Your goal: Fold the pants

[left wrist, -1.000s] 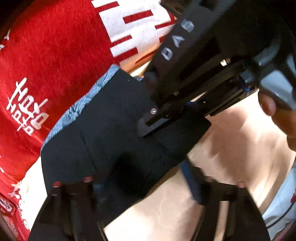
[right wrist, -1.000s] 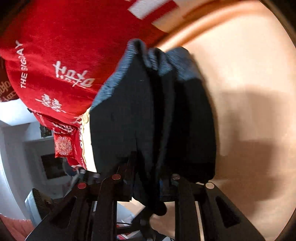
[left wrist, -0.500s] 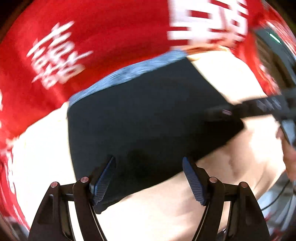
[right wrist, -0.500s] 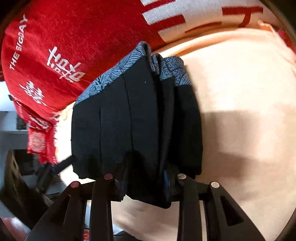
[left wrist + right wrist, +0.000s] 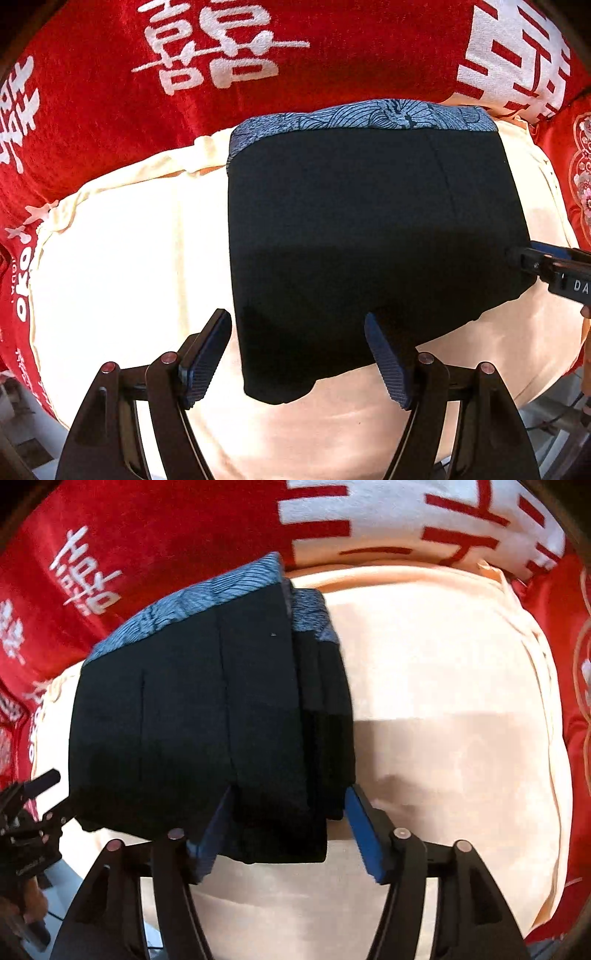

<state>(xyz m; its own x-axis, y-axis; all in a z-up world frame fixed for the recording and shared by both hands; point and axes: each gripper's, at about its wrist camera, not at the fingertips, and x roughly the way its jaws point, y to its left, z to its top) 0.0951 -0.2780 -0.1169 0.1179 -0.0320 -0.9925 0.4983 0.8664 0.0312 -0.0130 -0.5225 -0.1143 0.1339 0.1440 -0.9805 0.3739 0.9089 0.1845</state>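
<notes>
The pants (image 5: 373, 236) lie folded into a compact dark block on a cream cloth (image 5: 122, 266), their blue patterned waistband (image 5: 365, 116) along the far edge next to a red blanket (image 5: 92, 122) with white characters. In the right wrist view the stack shows several layers at its right side, the top panel flat and the lower folds peeking out beneath it. I judge the fabric soft, light and limp: it will sag wherever it is unsupported, and the layers can slide over one another, so a pinch on the top layer alone would peel the fold open. The safer hold looks to be across the whole thickness at a near corner or along the folded edge, with both tongs sharing the load if the bundle is to be lifted. The left gripper (image 5: 297, 356) hangs with its jaws spread wide, pads on either side of the near left corner and gripping nothing. The right gripper (image 5: 288, 830) also has its jaws apart, bracketing the near right end of the stack; whether the pads touch cloth I cannot tell, but they are not pinching it. The fold looks close to finished, perhaps needing only a little squaring.
</notes>
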